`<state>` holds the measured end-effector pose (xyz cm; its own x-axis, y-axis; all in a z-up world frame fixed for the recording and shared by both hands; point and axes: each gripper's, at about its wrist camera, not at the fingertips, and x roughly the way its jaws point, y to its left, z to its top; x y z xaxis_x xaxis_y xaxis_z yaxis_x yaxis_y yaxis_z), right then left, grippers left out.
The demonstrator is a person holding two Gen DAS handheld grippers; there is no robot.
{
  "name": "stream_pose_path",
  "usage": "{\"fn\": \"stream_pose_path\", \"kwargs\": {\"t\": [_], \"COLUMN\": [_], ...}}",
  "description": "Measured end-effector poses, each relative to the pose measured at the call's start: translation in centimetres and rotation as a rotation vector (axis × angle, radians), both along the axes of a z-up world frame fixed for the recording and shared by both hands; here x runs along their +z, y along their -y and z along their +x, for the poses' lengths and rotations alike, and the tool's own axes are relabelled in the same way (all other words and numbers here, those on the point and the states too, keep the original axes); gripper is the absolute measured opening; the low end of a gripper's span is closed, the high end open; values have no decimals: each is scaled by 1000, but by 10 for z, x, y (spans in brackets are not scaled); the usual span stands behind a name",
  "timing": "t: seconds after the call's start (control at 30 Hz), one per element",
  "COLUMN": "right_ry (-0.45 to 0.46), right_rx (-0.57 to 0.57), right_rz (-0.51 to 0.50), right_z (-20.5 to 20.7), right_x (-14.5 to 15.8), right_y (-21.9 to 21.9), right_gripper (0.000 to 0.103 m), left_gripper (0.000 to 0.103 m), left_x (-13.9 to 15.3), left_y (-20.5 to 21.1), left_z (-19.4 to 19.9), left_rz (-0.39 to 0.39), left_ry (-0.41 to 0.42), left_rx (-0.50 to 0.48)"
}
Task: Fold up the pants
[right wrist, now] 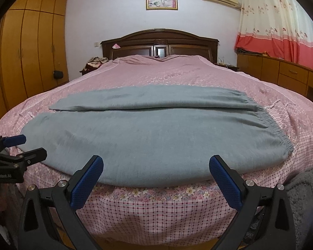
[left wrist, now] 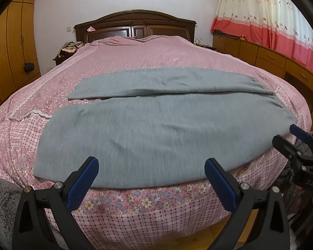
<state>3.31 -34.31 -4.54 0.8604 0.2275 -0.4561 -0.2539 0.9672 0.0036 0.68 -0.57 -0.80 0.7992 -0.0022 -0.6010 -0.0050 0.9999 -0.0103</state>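
Grey pants (left wrist: 156,125) lie flat across the pink bed (left wrist: 135,62), legs side by side, waistband at the right, hems at the left. They show the same way in the right wrist view (right wrist: 152,137), with the elastic waistband (right wrist: 281,137) at the right. My left gripper (left wrist: 151,166) is open and empty, just above the near edge of the pants. My right gripper (right wrist: 156,165) is open and empty, also at the near edge. The right gripper shows at the right of the left wrist view (left wrist: 290,137), the left gripper at the left of the right wrist view (right wrist: 29,145).
A dark wooden headboard (right wrist: 159,43) stands at the far end. Wooden wardrobes (right wrist: 31,48) line the left wall, low cabinets (right wrist: 281,73) and curtains the right. A nightstand with clothes (right wrist: 94,62) is at the far left. Grey fuzzy fabric (right wrist: 306,198) is at the near right.
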Motion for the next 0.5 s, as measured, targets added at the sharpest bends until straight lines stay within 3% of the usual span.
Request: {"fn": "stream_pose_path", "kwargs": {"t": [0.23,0.33,0.43,0.5], "right_ry": [2,-15,-49,-83], "right_rx": [3,1,87,139], "right_rz": [0,27,112,209], "right_z": [-2,-1,2,6], "right_x": [3,10,17,23], "right_y": [-1,1,2,6], "right_gripper": [103,103,103,103], "left_gripper": [103,103,103,103], "left_x": [-1,2,13,22], "left_y": [-1,-2,-8,-15], "left_z": [1,1,3,6], "left_rz": [5,-27,-55,-120], "left_ry": [0,37,59,93], "left_rx": [-4,-13,-26,-66]}}
